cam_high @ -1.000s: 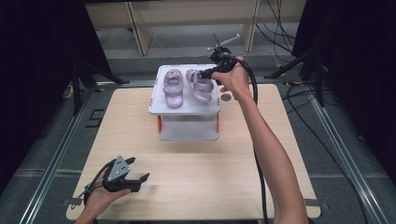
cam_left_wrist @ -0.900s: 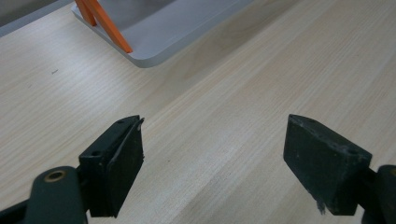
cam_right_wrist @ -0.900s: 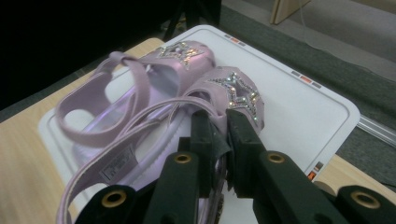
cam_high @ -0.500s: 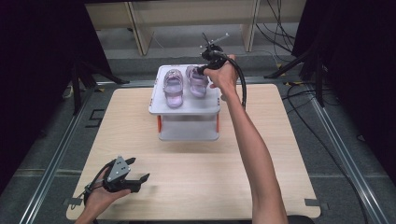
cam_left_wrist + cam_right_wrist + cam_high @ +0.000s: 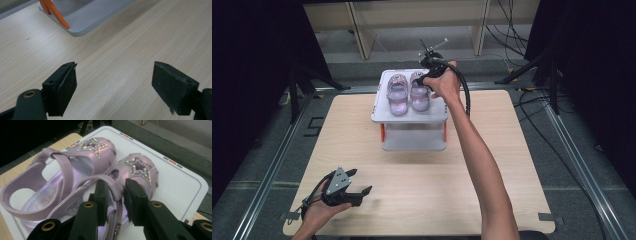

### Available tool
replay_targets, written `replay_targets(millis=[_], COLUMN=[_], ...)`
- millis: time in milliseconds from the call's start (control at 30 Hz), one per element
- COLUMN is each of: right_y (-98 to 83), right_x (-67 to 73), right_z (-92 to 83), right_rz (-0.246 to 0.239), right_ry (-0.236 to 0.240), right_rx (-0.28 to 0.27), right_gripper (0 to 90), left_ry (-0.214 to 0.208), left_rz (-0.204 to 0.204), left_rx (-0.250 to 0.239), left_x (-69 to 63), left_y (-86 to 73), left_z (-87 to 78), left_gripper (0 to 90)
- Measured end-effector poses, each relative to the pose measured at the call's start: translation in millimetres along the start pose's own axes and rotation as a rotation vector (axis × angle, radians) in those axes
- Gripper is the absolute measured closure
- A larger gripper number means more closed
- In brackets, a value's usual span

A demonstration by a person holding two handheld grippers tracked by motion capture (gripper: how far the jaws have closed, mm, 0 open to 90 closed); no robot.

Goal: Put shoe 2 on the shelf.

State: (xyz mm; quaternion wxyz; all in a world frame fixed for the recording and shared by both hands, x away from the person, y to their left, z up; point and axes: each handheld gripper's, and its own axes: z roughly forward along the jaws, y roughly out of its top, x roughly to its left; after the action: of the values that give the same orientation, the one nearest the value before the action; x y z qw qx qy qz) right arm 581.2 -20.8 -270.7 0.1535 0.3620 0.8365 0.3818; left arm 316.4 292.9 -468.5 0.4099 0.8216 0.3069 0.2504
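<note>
our right claw (image 5: 115,195) sits at the lower middle of its own view, its two black jaws pinching the strap of the nearer purple sandal (image 5: 135,170), one jaw inside the strap and one outside. just to the upper left of it lies the second purple sandal (image 5: 62,175), side by side with the first, each with a glittering star on the toe. both rest on the white top shelf (image 5: 180,177) of a small rack. in the high view the right claw (image 5: 424,80) is at the upper middle of the frame, at the right-hand sandal (image 5: 419,93), with our right hand (image 5: 443,86) and forearm reaching up from the bottom edge; the rack (image 5: 412,131) stands at the far middle of the wooden worktop (image 5: 492,165), with orange supports between its shelves. our left claw (image 5: 113,87) is spread wide over bare wood in its own view, holding nothing, with the rack's lower shelf (image 5: 82,17) in the upper left. from above, the left claw (image 5: 357,187) rests at the lower left of the frame, well apart from the rack.
</note>
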Motion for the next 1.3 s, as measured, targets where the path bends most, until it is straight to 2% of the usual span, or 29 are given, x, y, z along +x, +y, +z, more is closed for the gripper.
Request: replay_targets(millis=[33, 67, 133, 167, 200, 233, 267, 333, 367, 400, 433, 467, 500, 600, 633, 700, 767, 833, 933, 1000, 1133, 1200, 1233, 1267, 1300], right_y=[0.6, 1.1, 1.8, 1.6, 1.4, 1.0, 0.7, 1.2, 1.6, 1.9, 2.0, 1.3, 0.9, -3.9, -6.1, -11.5, -17.6, -24.2, -36.2, -45.0, -64.2, -73.6, -78.5, -83.2, -87.8], right_x=[0.0, 0.3, 1.3, 2.0, 2.2, 2.2, 2.0, 1.0, 0.1, 1.0, 0.8, 0.6, -1.4, -2.8, -3.6, -2.9, -3.2, -3.2, -1.9, -2.9, 0.4, 3.3, 4.9, 8.2, 9.6], right_z=[-1.1, -1.5, -1.1, -0.7, -0.9, -1.7, -3.4, -10.1, -14.0, -19.2, -23.4, -25.9, -29.9, -38.0, -40.5, -45.2, -50.1, -55.5, -64.8, -70.1, -80.9, -87.2, -89.8, -93.1, -95.1], right_rz=[0.004, 0.011, 0.007, 0.008, 0.003, -0.002, 0.010, 0.026, 0.027, 0.063, 0.067, 0.057, 0.034, 0.053, 0.043, 0.067, 0.058, 0.036, 0.058, 0.044, 0.050, 0.025, 0.009, 0.025, 0.003], right_ry=[0.003, -0.002, -0.004, 0.001, 0.009, 0.013, 0.018, 0.020, 0.020, 0.027, 0.026, 0.029, 0.032, 0.038, 0.040, 0.044, 0.046, 0.070, 0.069, 0.081, 0.105, 0.106, 0.113, 0.121, 0.126], right_rx=[-0.003, -0.003, -0.001, 0.007, 0.010, 0.008, 0.002, -0.014, -0.027, -0.016, -0.021, -0.050, -0.045, -0.062, -0.070, -0.072, -0.084, -0.106, -0.115, -0.121, -0.123, -0.128, -0.133, -0.124, -0.131], right_gripper=[72.4, 72.3, 71.7, 70.0, 68.9, 66.9, 65.0, 61.5, 60.7, 60.6, 60.4, 60.1, 59.4, 57.9, 57.0, 55.0, 53.7, 52.7, 50.1, 50.1, 48.5, 48.2, 47.9, 47.7, 47.7], left_ry=[0.002, 0.012, 0.002, 0.010, 0.004, -0.002, -0.004, 0.006, 0.006, 0.005, 0.011, 0.005, 0.009, 0.009, 0.013, 0.016, 0.019, 0.010, 0.008, 0.008, 0.010, 0.013, 0.013, 0.012, 0.008], left_rz=[0.011, 0.004, -0.010, 0.018, 0.018, -0.010, -0.020, 0.015, 0.019, 0.016, 0.015, 0.004, 0.015, 0.012, 0.015, 0.016, 0.017, 0.017, -0.010, -0.012, -0.013, -0.014, 0.006, 0.012, 0.001], left_rx=[0.009, -0.001, -0.005, 0.012, 0.013, -0.001, -0.006, 0.015, 0.014, 0.013, 0.009, 0.001, 0.011, 0.012, 0.010, 0.008, 0.009, 0.019, -0.001, -0.001, -0.002, -0.004, 0.019, 0.023, 0.016], left_x=[0.7, -0.3, -1.8, -0.1, 0.2, -1.4, -1.8, 0.9, 1.1, 0.6, 0.0, -0.8, -0.2, -0.3, -0.2, 0.0, 0.7, 1.3, -1.5, -1.8, -1.7, -1.6, 0.1, 0.6, -0.3], left_y=[0.0, -0.4, -0.4, -0.1, 0.1, -0.3, -0.6, -0.5, -0.4, -0.3, -0.3, -0.1, 0.0, -0.3, -0.4, -0.5, -0.7, -0.7, -1.2, -1.2, -1.4, -1.7, -1.6, -1.5, -1.7], left_z=[-0.2, 0.9, 0.8, -0.3, -0.7, -0.2, -0.1, -0.7, -0.5, -0.4, -0.2, 0.0, -0.5, -0.2, -0.1, -0.3, -0.2, -0.8, 0.5, 0.6, 0.9, 1.5, 0.9, 1.0, 1.5], left_gripper=[19.4, 19.4, 19.4, 19.5, 19.5, 19.5, 19.5, 19.4, 19.4, 19.5, 19.4, 19.5, 19.5, 19.5, 19.5, 19.4, 19.5, 19.4, 19.5, 19.5, 19.5, 19.5, 19.5, 19.4, 19.5])
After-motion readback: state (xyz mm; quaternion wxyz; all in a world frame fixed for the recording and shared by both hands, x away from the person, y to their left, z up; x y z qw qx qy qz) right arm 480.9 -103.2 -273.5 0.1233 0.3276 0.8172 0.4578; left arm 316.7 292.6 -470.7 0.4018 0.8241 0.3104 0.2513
